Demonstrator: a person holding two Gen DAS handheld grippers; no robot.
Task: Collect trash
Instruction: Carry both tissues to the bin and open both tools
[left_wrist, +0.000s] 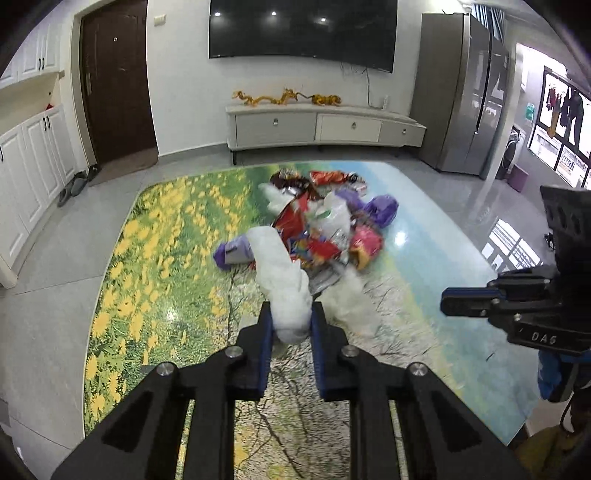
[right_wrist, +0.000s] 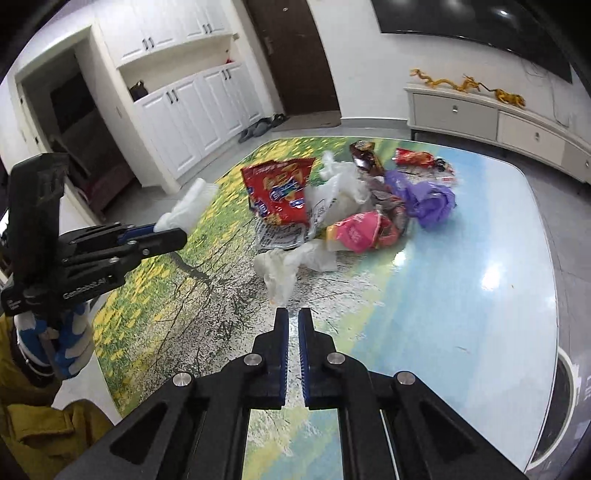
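A pile of trash (left_wrist: 325, 229) lies on a glossy table top printed with a landscape (left_wrist: 155, 258): a red snack bag (right_wrist: 280, 192), a purple bag (right_wrist: 428, 199), a pink wrapper (right_wrist: 354, 230) and white plastic. My left gripper (left_wrist: 291, 308) is shut on a long crumpled white tissue (left_wrist: 280, 273), lifted clear of the pile; the right wrist view shows it as the left gripper (right_wrist: 181, 234) with the tissue (right_wrist: 192, 206). My right gripper (right_wrist: 293, 312) is shut with nothing seen between its pads. Another white tissue (right_wrist: 280, 266) lies just beyond its tips.
A low TV cabinet (left_wrist: 325, 125) stands against the far wall, with a grey fridge (left_wrist: 461, 92) to its right and white cupboards (right_wrist: 192, 110) by a dark door. Slippers (right_wrist: 258, 127) lie on the floor. A gloved hand (right_wrist: 70, 339) with a yellow sleeve holds the left gripper.
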